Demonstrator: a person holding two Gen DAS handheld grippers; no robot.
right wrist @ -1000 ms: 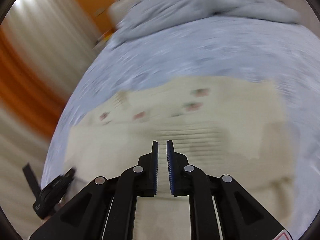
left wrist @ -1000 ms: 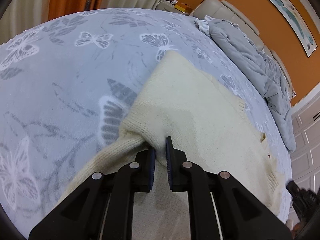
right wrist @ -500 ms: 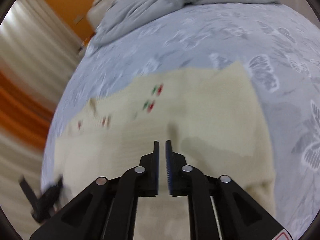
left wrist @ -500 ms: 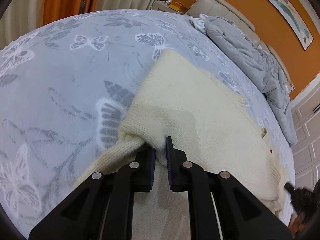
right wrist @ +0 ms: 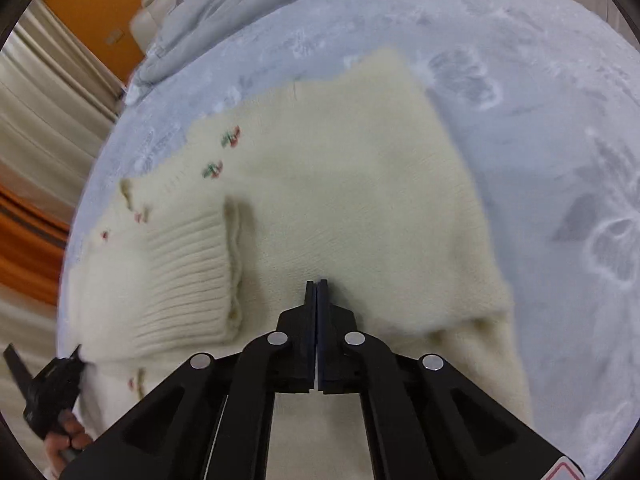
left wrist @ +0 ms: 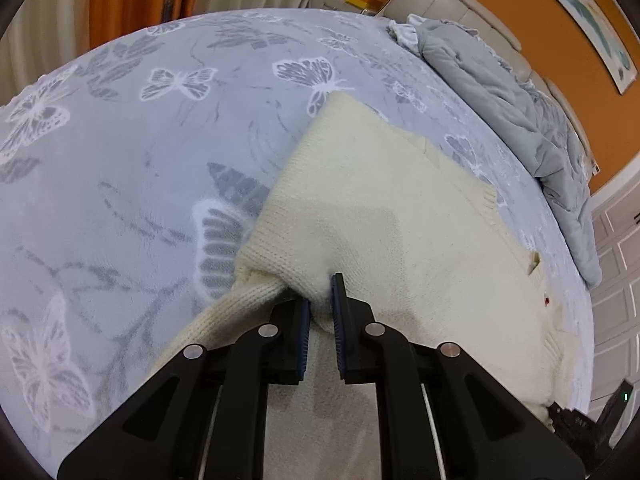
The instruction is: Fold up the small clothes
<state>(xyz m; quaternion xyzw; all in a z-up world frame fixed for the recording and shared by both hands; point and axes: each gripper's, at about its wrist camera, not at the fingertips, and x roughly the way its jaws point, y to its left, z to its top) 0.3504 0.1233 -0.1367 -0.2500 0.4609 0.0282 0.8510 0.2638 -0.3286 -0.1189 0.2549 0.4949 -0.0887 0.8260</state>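
Two tongs (left wrist: 320,300) (right wrist: 317,292) over sweater (right wrist: 340,184), left gripping

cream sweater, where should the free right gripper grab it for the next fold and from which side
Probably the ribbed hem band of the cream sweater, which lies doubled over on top of the body. Its folded edge stands slightly proud, giving the right gripper, now shut and empty, an edge to pinch. Come from above. The left gripper holds the opposite side.

Left gripper (left wrist: 320,312) pinches fabric; right gripper (right wrist: 317,308), fingers just closing, empty.
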